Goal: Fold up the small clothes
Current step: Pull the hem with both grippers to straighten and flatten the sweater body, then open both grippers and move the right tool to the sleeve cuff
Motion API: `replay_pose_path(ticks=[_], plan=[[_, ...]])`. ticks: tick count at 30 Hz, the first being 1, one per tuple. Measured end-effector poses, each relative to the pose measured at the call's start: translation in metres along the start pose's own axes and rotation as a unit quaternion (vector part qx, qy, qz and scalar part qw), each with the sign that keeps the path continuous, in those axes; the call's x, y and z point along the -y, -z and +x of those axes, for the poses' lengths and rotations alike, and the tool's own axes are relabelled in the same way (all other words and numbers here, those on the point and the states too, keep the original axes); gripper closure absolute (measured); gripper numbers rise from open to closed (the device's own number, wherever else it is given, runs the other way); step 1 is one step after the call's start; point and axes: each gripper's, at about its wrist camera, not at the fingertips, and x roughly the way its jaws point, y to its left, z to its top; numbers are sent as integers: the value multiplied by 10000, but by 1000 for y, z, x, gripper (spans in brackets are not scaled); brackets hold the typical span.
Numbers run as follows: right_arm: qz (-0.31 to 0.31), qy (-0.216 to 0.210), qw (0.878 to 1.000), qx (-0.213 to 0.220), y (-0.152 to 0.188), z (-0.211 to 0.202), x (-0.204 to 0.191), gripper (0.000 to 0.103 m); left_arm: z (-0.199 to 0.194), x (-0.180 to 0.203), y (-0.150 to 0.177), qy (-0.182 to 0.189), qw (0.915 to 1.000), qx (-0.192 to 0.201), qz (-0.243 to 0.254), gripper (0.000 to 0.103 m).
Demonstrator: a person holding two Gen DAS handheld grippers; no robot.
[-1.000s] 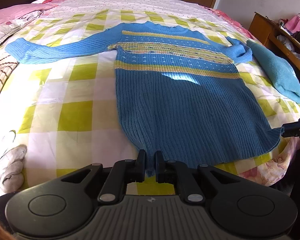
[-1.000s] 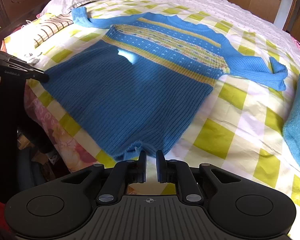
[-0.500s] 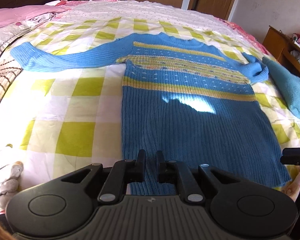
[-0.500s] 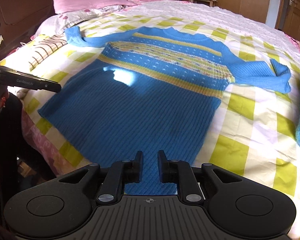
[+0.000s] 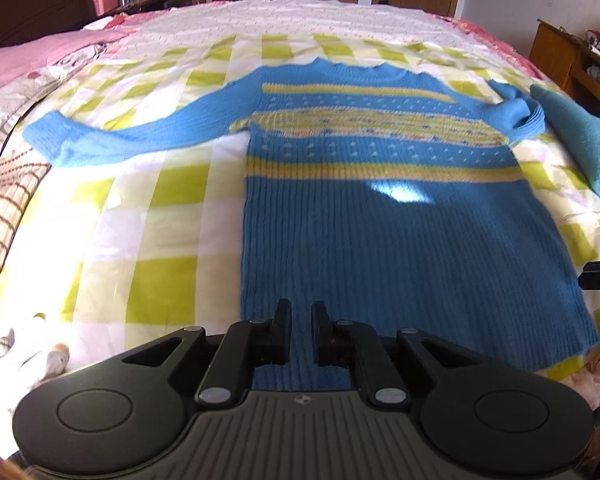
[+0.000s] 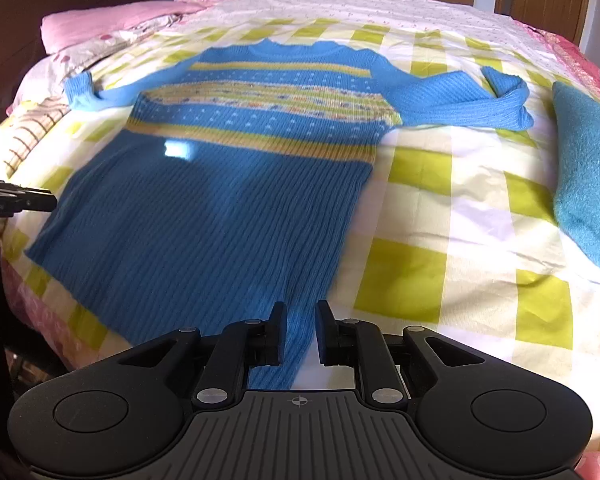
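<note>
A blue knitted sweater (image 5: 380, 236) with yellow stripes lies flat on the checked bedspread, neck away from me; it also shows in the right wrist view (image 6: 220, 208). Its left sleeve (image 5: 112, 140) stretches out; the right sleeve (image 6: 472, 100) is bent back on itself. My left gripper (image 5: 301, 312) is shut on the sweater's hem near the left corner. My right gripper (image 6: 302, 314) is shut on the hem near the right corner, with fabric between its fingers.
A folded teal cloth (image 6: 588, 168) lies right of the sweater. A pink pillow (image 6: 108, 24) and a brown-lined cloth (image 5: 4, 200) lie at the left. A wooden shelf (image 5: 572, 60) stands beyond the bed's right edge. A white sock (image 5: 28, 352) lies near-left.
Both grippers have moved forward over the sweater, carrying its hem towards the neck. The hem now lies under and behind the fingers.
</note>
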Motion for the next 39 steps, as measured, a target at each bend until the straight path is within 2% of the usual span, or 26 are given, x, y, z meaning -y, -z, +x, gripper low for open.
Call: replay_pose_path(ticks=[5,10,19,27,39], plan=[[83,-63,9995,303,-20,4,0,86,3,26,-22,335,9990,197,198,78],[151,-221,9993,279,-26,20,-1,83,24,45,-20,380,9984,-34,410,78],[156,-326,9993,63,-22,38,0,83,49,61,-16,366,9974,-405,471,78],[469,-252,9978,402,-45,36,19,78,59,75,-36,370,9970,-278,612,77],[707,-70,9942,805,-86,41,43,78,82,100,-73,313,9968,94,724,76]])
